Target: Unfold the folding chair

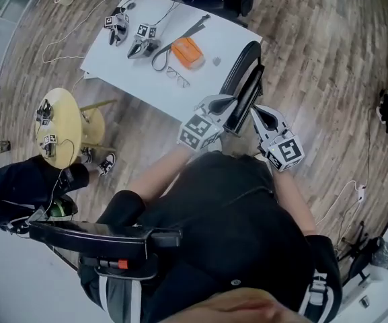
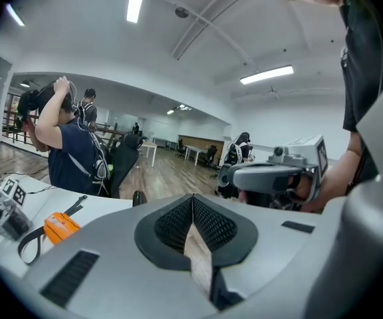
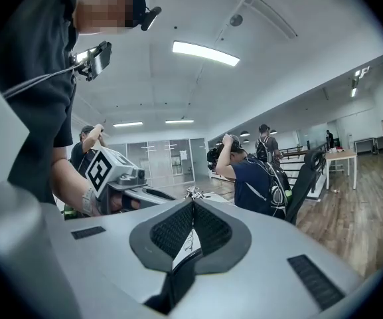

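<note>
Barely started, judging by how things lie. Folding chair [image 1: 245, 79] still folded flat, propped on edge against the white tabletop [image 1: 146, 79], just ahead of both grippers and between them. No sign of seat and back parted; whole of the unfolding left to do: take hold of the frame, stand it clear of the tabletop, spread it open, set it on the floor.

Left gripper [image 1: 222, 103] fully closed, pads pressed together in its own view [image 2: 192, 199], nothing caught between. Right gripper [image 1: 261, 113] likewise closed tight [image 3: 192, 205] and empty. Both level with the chair's near end, left one just beside the frame, right one near it on the other side; impossible to say from above whether either tip touches it.

Hard to make out: chair legs and hinge, lost in one dark shape seen end-on from the head view. From both gripper views almost nothing of the chair, each gripper's own grey body filling the lower half. Beyond the left gripper, farther along the tabletop: an orange object [image 1: 187, 52], a pair of glasses [image 1: 177, 77], spare grippers [image 1: 130, 35]; none of it in the way. Lower body and feet of the wearer cut off at the bottom edge.
</note>
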Motion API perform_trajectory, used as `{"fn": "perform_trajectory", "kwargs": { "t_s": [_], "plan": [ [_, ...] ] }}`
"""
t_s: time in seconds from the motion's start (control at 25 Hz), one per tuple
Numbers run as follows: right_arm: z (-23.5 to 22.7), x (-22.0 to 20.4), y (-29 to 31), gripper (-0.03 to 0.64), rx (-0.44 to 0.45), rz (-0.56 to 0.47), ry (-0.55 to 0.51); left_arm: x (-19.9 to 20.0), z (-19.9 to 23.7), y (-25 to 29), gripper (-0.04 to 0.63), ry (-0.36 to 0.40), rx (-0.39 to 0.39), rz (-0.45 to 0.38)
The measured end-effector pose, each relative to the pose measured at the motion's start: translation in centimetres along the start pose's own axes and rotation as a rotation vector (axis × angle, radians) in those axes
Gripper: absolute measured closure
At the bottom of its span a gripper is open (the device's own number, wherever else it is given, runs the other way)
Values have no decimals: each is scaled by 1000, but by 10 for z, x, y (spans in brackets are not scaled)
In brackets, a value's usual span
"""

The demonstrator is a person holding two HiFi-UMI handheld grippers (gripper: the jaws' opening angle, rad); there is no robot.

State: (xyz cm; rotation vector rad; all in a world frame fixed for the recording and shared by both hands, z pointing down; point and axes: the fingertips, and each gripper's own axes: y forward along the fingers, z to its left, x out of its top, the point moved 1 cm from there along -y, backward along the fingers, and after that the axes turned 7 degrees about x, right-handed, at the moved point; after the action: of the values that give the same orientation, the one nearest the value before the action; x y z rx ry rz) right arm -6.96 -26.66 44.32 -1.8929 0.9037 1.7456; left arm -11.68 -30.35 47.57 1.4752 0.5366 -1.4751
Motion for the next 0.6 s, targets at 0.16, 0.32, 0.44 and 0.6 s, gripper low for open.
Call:
{"fn": "perform_trajectory", "kwargs": {
  "t_s": [0.16,0.32,0.44,0.6],
  "plan": [
    [-1,-4,4,607,21,20,9,-27,24,24,590,-21,50,138],
    [-7,-13,4,607,12,23,19,-39,46,41,589,-41,129,199],
    [-12,-21,6,607,-7,26,38,-51,58,53,564,-39,152,272],
    [-13,-25,5,607,-25,33,55,-74,71,73,434,-40,167,405]
  ]
}}
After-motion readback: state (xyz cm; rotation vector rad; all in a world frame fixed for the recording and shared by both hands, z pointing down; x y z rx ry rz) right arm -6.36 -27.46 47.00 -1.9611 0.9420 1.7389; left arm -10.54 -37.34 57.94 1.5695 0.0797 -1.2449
